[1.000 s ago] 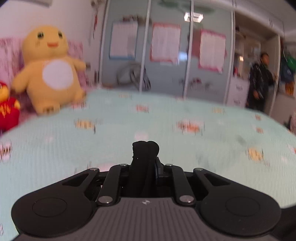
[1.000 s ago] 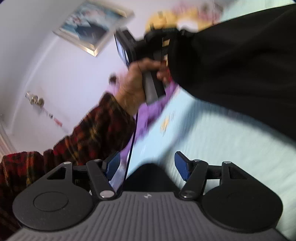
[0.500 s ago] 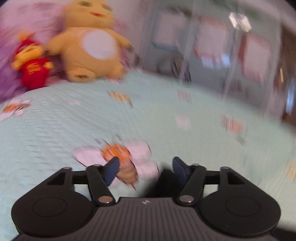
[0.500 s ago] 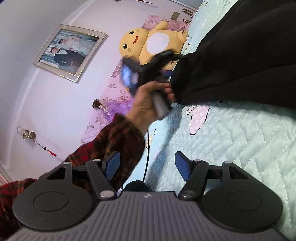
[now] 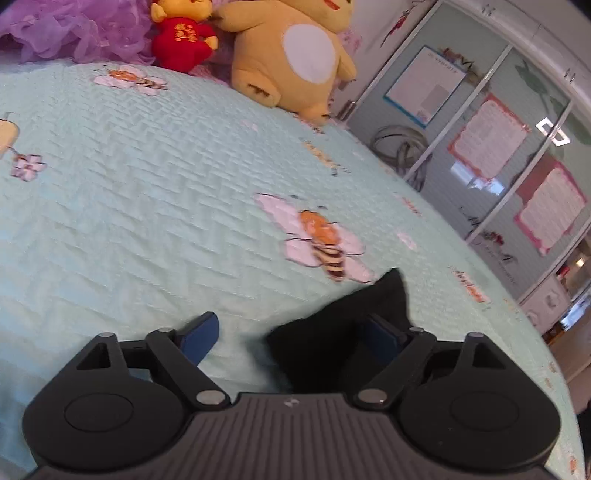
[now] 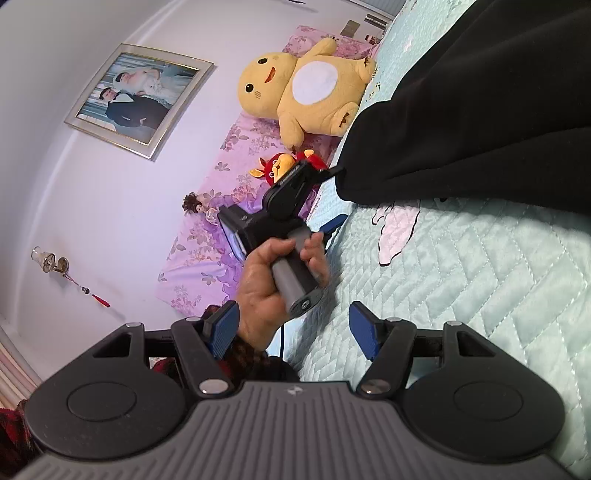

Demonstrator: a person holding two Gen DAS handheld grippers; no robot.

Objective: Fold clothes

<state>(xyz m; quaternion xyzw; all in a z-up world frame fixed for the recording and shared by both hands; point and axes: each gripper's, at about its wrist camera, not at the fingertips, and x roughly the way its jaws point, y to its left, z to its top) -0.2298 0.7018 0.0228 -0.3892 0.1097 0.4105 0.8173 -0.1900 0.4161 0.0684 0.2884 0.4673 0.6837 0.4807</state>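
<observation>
A black garment (image 6: 480,110) lies spread on the mint quilted bedspread (image 6: 498,280). In the left wrist view its corner (image 5: 351,314) rests on the quilt between the fingers of my left gripper (image 5: 291,338), against the right blue pad (image 5: 382,338). The jaws are opening and the left pad stands clear of the cloth. The right wrist view shows a hand (image 6: 273,284) holding that left gripper (image 6: 334,197) at the garment's near corner. My right gripper (image 6: 291,328) stands open and level above the bed, nothing between its pads.
A big yellow plush toy (image 5: 295,55) and a small red one (image 5: 181,37) sit at the head of the bed by purple frilly bedding (image 5: 70,33). A wardrobe with posters (image 5: 487,136) stands past the far edge. A framed photo (image 6: 136,99) hangs on the wall.
The left gripper, shut on black cloth a second ago, has sunk to the quilt, rolled and opened. The garment has dropped from the air onto the bed. The right gripper hardly moved.
</observation>
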